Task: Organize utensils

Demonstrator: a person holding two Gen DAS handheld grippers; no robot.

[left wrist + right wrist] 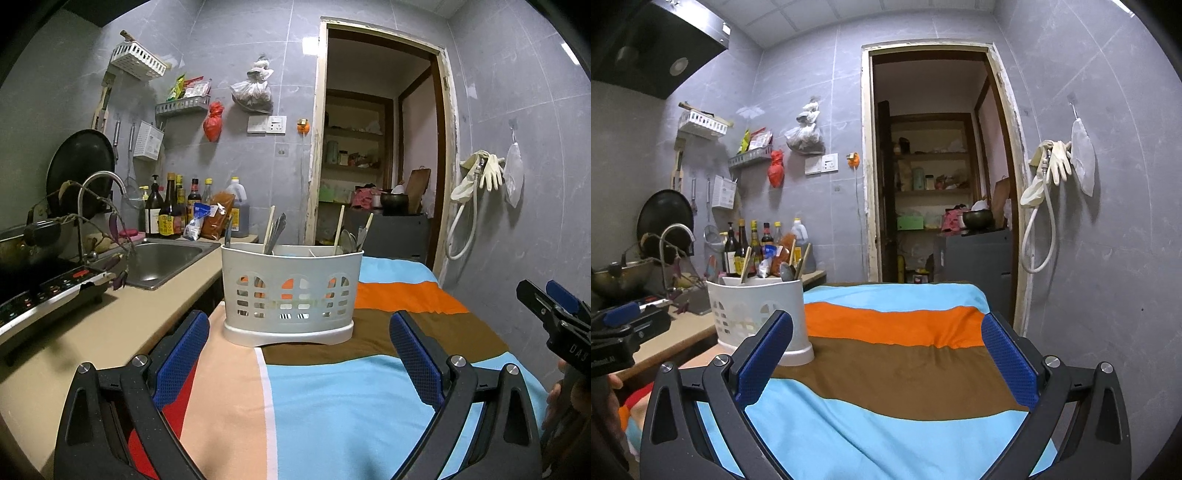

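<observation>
A white slotted utensil holder (291, 295) stands on a striped cloth (332, 398). Chopsticks (269, 229), spoons (347, 240) and other metal utensils stand upright in it. My left gripper (299, 332) is open and empty, just short of the holder, with the holder between its finger lines. My right gripper (886, 339) is open and empty over the cloth (894, 369), with the holder (761, 314) at its left finger. The right gripper also shows at the right edge of the left wrist view (554, 314).
A counter (110, 332) runs along the left with a sink (162, 258), faucet (99, 184), induction cooker (48, 295) and several sauce bottles (173, 210). An open doorway (376, 147) lies behind the cloth. Gloves and a hose (476, 177) hang on the right wall.
</observation>
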